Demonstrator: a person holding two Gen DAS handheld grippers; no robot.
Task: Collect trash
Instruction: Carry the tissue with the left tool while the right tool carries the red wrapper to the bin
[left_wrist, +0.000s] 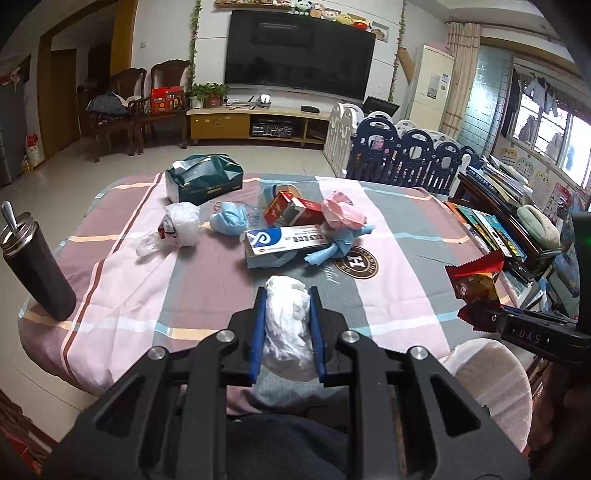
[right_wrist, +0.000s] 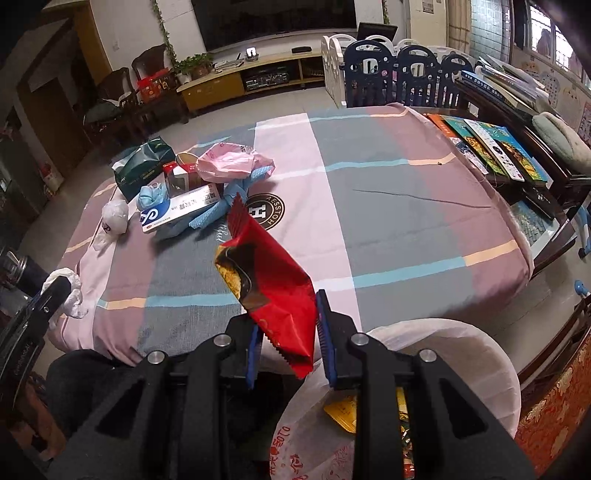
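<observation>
We have both tools loaded and lifted clear of the table (left_wrist: 122, 266): the left gripper (left_wrist: 287, 299) is clamped narrow on a crumpled white plastic wad (left_wrist: 286, 317), blue pads pressing it from both sides, and the right gripper (right_wrist: 286, 321) pinches the lower end of a red snack wrapper (right_wrist: 269, 273), which sticks up and forward out of the jaws. We judge the step in hand to be the carry to the bin, with pick-up of these two pieces finished. The white bin bag (right_wrist: 461, 343) stands just off the near edge of the table, towards its right corner, mouth open, with some yellow and printed scraps already inside; in the right wrist view it sits directly below and beside the wrapper, so that hand looks closest to release. The left one hangs over the near edge, to the left of the bag. Next move, as we read it: bring each load over the bag mouth, open the jaws, let the piece fall inside the rim. The thin plastic may cling to a pad. Left on the table near the far left corner: a blue face mask (left_wrist: 229, 218), a white-and-blue carton (left_wrist: 284, 240), a red box (left_wrist: 291, 210), a pink bag (left_wrist: 340, 210) and another white wad (left_wrist: 181, 221). The dark tissue pack (left_wrist: 203, 177) and the black flask (left_wrist: 33, 266) at the left edge are probably not trash
</observation>
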